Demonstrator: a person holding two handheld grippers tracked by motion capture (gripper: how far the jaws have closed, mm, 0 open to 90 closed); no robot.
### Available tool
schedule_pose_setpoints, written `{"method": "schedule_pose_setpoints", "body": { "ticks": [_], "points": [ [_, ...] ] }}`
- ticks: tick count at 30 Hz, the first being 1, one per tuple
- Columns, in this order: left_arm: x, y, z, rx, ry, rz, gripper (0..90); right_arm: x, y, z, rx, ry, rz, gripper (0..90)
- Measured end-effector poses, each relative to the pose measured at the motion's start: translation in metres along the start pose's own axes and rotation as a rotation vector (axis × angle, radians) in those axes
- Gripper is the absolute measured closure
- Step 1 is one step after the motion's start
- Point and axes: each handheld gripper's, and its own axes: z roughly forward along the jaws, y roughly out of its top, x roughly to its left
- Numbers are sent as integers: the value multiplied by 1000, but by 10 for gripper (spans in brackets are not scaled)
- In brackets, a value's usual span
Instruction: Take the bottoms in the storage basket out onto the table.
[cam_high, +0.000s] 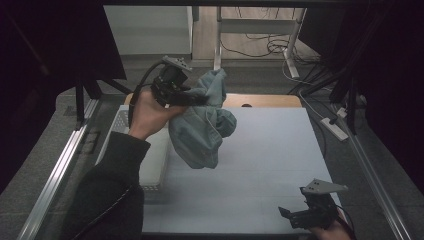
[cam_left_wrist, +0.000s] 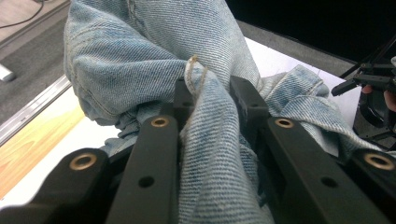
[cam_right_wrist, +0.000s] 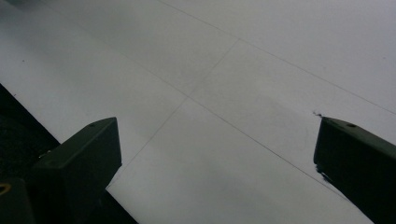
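A light blue denim garment (cam_high: 202, 125) hangs bunched above the left part of the white table (cam_high: 270, 150). My left gripper (cam_high: 200, 99) is shut on a thick fold of it, held up in a hand. In the left gripper view the denim (cam_left_wrist: 140, 56) is pinched between the two black jaws, with a frayed thread at the fold. My right gripper (cam_high: 286, 212) rests low at the table's near right corner, jaws wide open with nothing between them. In the right gripper view its fingertips (cam_right_wrist: 84, 158) stand far apart over the bare white table surface (cam_right_wrist: 224, 84).
A white perforated basket (cam_high: 150, 165) stands at the table's left edge, under the left forearm. Metal rails (cam_high: 55, 175) run along both sides of the table. Cables and a power strip (cam_high: 334, 127) lie on the floor at the far right.
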Motion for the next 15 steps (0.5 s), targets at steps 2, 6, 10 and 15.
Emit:
{"method": "schedule_pose_setpoints", "body": {
  "ticks": [2,6,10,15],
  "points": [
    [-1,1,6,5,-7,7,735,0,0,0,0,0,0,13],
    [-4,3,15,16,-11,17,736,0,0,0,0,1,-2,13],
    [-5,3,25,29,-17,22,736,0,0,0,1,3,-3,13],
    [-6,0,40,45,-22,21,736,0,0,0,2,3,-5,13]
  ]
}}
